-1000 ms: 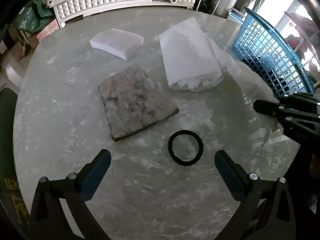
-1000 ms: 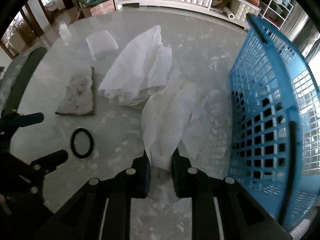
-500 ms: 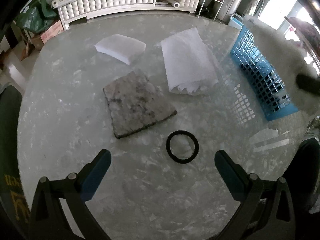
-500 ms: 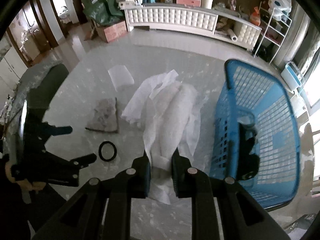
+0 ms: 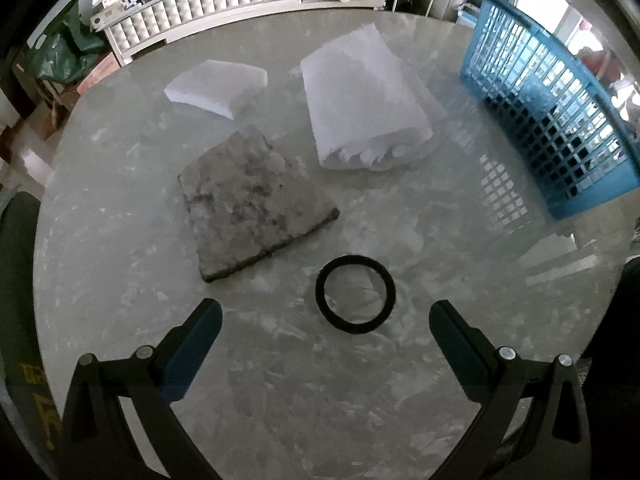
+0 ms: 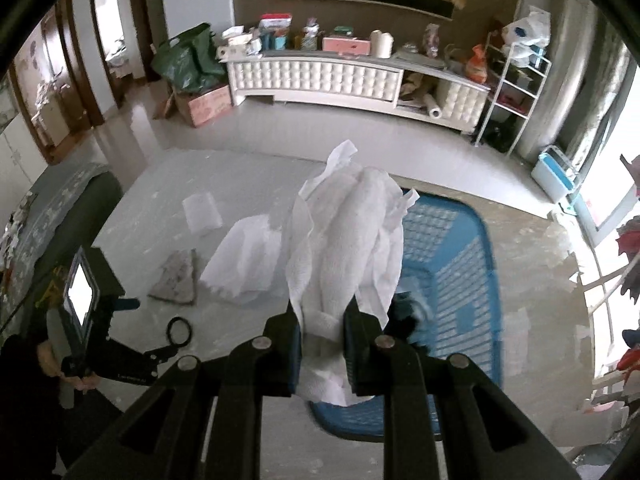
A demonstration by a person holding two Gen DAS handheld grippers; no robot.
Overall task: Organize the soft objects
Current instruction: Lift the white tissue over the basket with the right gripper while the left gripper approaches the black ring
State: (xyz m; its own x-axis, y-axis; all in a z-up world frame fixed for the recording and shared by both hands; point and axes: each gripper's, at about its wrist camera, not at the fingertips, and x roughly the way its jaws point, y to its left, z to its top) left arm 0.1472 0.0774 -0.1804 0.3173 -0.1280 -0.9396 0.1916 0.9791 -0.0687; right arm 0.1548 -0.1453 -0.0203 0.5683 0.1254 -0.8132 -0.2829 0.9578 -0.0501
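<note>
My right gripper [image 6: 322, 334] is shut on a white cloth [image 6: 348, 240] and holds it high above the blue basket [image 6: 472, 280], the cloth hanging in front of it. A dark item [image 6: 404, 312] lies inside the basket. My left gripper [image 5: 324, 320] is open and empty just above the table, with a black ring [image 5: 356, 294] between its fingers. On the table lie a grey mottled pad [image 5: 252, 204], a folded white cloth [image 5: 360, 100] and a small white folded pad [image 5: 218, 86]. The basket [image 5: 556, 120] stands at the table's right.
The round marble table [image 5: 120, 280] has a dark chair [image 6: 92, 200] at its left edge. A white cabinet [image 6: 320, 76], boxes and a shelf rack [image 6: 516, 92] stand across the floor behind.
My right gripper has lifted the white cloth off the table and carried it up over the blue basket. My left gripper has stayed open near the black ring.
</note>
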